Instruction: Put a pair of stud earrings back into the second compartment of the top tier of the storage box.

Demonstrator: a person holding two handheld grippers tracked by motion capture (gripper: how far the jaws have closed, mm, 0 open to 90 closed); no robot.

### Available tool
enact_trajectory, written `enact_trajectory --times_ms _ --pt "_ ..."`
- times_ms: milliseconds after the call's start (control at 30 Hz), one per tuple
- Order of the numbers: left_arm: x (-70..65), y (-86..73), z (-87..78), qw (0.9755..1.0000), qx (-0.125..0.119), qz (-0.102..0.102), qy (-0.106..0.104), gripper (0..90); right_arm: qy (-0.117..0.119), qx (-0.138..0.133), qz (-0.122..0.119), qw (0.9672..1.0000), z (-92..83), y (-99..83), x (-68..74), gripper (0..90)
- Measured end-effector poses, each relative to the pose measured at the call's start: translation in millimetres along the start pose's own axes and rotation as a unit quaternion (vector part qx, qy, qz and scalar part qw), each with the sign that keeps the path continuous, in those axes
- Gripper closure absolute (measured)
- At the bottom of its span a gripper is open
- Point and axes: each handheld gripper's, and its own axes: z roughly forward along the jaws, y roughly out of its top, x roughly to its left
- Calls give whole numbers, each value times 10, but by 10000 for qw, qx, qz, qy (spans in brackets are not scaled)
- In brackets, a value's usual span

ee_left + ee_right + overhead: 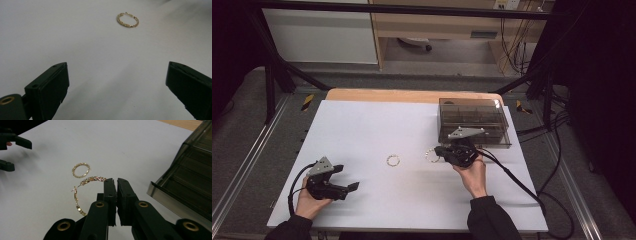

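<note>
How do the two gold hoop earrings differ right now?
1. The held hoop earring is pinched at its rim by the shut fingers of the right gripper; the loose hoop earring lies free on the white mat.
2. The held one hangs open, its clasp end sticking out; the loose one reads as a closed ring.
3. The held one sits beside the smoky organizer box; the loose one lies nearer the mat's centre.
Both are gold, textured hoops.
</note>
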Motion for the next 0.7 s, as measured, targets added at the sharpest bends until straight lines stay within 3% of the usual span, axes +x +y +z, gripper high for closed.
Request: enact_trajectory --times_ms 700 --pt "2 -2 -2 10000 -8 -3 0 46 -494 -158 257 9983 -393 6 -313 866"
